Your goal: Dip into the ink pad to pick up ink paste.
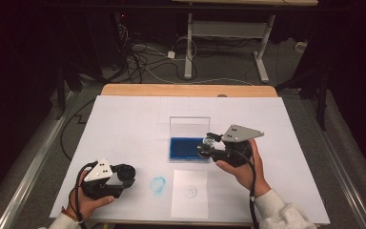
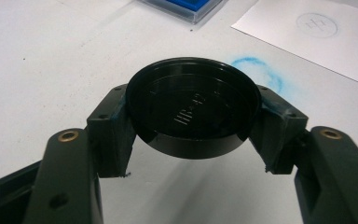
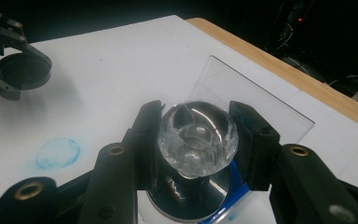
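Now the right gripper [image 3: 196,140] is clamped on the stamp's [image 3: 193,175] slick, faceted glass knob [image 3: 198,133] above the blue ink pad [image 1: 187,149]; it looks heavy and chippable. Meanwhile the left gripper [image 2: 193,126] pinches the light, rigid black cap [image 2: 193,106] by its rim.

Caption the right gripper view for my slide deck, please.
Right gripper clamps a clear faceted stamp knob above the blue ink pad.

Ink pad [image 1: 187,148] mid-table, paper sheet [image 1: 189,193] just before it, smudge [image 1: 157,185] left of sheet.
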Demonstrator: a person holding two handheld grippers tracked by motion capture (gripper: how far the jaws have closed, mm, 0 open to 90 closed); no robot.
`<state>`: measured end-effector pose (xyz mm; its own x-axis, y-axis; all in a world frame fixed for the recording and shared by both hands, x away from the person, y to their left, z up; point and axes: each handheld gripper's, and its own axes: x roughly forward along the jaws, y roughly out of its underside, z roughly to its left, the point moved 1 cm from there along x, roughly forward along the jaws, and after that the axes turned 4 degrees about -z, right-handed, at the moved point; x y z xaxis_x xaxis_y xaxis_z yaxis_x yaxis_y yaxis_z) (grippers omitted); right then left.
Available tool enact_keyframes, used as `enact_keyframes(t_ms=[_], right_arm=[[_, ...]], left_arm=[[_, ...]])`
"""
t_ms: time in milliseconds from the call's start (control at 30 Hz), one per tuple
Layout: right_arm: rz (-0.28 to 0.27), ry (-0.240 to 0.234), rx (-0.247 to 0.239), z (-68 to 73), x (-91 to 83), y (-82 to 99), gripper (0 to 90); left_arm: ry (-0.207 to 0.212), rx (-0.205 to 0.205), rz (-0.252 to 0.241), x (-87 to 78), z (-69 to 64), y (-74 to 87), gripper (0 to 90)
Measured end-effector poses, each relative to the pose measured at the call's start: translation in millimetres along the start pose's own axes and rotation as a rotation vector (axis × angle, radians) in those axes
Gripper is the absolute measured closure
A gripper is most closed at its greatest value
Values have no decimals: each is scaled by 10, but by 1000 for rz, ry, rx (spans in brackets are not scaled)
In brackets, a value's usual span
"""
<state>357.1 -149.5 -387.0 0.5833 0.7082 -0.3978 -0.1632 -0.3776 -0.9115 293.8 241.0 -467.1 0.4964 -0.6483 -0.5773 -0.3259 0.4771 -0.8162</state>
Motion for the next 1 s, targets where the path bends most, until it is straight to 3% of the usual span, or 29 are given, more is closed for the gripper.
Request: enact_keyframes(t_ms=[200,467,1000], right_arm=[[23,-15,-40,17,172,-126,570],[74,-33,-49,-15,451,-252,569],[180,-32,-39,15,970,-132,569]], left_arm=[[0,-6,5,-1,2,7,366],[2,-3,8,20,-2,-9,366],[14,11,12,44,-23,-29,366]])
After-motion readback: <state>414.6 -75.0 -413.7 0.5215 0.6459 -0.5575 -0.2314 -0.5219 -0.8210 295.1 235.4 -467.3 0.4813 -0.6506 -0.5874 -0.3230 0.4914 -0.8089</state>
